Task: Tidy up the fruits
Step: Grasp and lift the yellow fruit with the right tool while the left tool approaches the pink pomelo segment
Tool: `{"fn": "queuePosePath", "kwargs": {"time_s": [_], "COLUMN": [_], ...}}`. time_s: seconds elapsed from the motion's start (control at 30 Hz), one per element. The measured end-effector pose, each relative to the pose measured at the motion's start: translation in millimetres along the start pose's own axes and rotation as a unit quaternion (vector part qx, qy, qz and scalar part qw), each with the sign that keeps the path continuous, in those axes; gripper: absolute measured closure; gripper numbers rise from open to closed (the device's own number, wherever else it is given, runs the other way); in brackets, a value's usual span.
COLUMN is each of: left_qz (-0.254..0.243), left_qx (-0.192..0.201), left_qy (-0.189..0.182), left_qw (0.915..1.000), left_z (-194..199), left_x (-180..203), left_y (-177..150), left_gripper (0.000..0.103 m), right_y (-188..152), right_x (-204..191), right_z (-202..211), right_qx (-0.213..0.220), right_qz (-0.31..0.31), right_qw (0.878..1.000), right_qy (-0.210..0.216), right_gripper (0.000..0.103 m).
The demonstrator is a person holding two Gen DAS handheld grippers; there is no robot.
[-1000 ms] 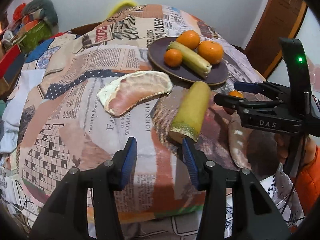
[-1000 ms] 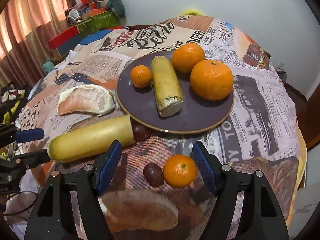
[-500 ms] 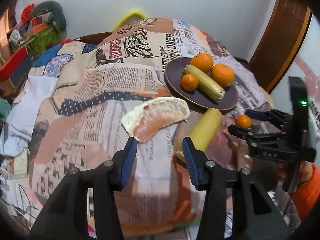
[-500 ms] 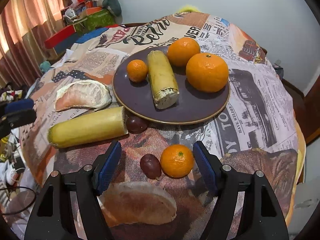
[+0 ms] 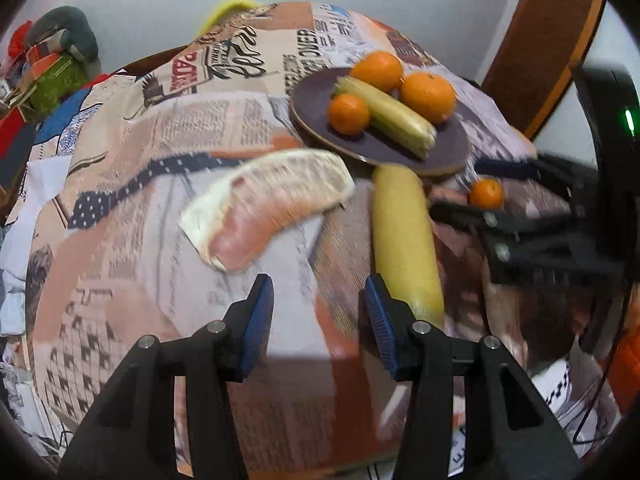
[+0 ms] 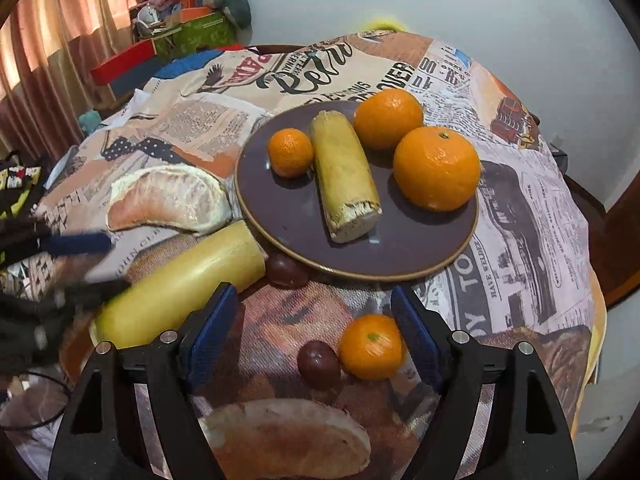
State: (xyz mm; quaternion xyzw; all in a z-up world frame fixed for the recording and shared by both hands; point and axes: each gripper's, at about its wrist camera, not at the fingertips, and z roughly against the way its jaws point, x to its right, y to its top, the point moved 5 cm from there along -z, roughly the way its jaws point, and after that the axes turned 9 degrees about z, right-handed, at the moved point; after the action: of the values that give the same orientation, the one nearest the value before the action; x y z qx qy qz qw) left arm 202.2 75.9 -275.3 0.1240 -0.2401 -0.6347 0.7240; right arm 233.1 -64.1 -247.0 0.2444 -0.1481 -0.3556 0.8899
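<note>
A dark plate (image 6: 400, 252) holds three oranges and a short cane piece (image 6: 346, 178). My right gripper (image 6: 316, 336) hangs over a small orange (image 6: 370, 346) and a dark round fruit (image 6: 318, 364). Both lie between its opening jaws, and neither is pressed by the pads. My left gripper (image 5: 320, 320) is open with only cloth between its fingers. A long yellow cane piece (image 5: 404, 240) lies just right of its right finger. A pomelo segment (image 5: 272, 200) lies ahead of it to the left. The left view is blurred.
A second pomelo segment (image 6: 288, 436) lies near the table's front edge under my right gripper. Another dark fruit (image 6: 286, 270) sits against the plate's rim beside the cane. A newspaper-print cloth (image 5: 160, 160) covers the round table. Boxes and clutter (image 6: 180, 28) stand behind at left.
My left gripper pulled back from the long cane's end, then came in close again beside it. My right gripper's jaws have widened over the small orange and dark fruit.
</note>
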Motion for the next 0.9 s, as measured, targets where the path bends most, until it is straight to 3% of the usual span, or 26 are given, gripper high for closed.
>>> {"fn": "queuePosePath", "kwargs": {"time_s": [0.17, 0.3, 0.4, 0.53, 0.67, 0.9], "left_qz": [0.006, 0.002, 0.004, 0.014, 0.025, 0.011], "left_qx": [0.009, 0.037, 0.057, 0.056, 0.044, 0.03], "left_qy": [-0.024, -0.021, -0.005, 0.02, 0.015, 0.016], "left_qw": [0.9997, 0.9991, 0.9983, 0.9981, 0.9986, 0.9994], "left_z": [7, 19, 25, 21, 11, -10], "left_x": [18, 20, 8, -18, -41, -45], "left_y": [-5, 7, 16, 26, 32, 32], "left_gripper": [0.056, 0.056, 0.056, 0.056, 0.056, 0.056], "right_y": [6, 9, 12, 16, 16, 15], "right_x": [-6, -10, -16, -25, -31, -43], "right_z": [5, 17, 24, 23, 13, -8], "right_qx": [0.008, 0.02, 0.028, 0.031, 0.021, -0.01], "right_qz": [0.001, -0.014, -0.015, -0.028, -0.044, -0.043], "right_qw": [1.0, 0.999, 0.999, 0.998, 0.997, 0.995], "right_qy": [-0.001, 0.031, 0.038, 0.054, 0.067, 0.087], "right_gripper": [0.027, 0.027, 0.027, 0.027, 0.027, 0.049]}}
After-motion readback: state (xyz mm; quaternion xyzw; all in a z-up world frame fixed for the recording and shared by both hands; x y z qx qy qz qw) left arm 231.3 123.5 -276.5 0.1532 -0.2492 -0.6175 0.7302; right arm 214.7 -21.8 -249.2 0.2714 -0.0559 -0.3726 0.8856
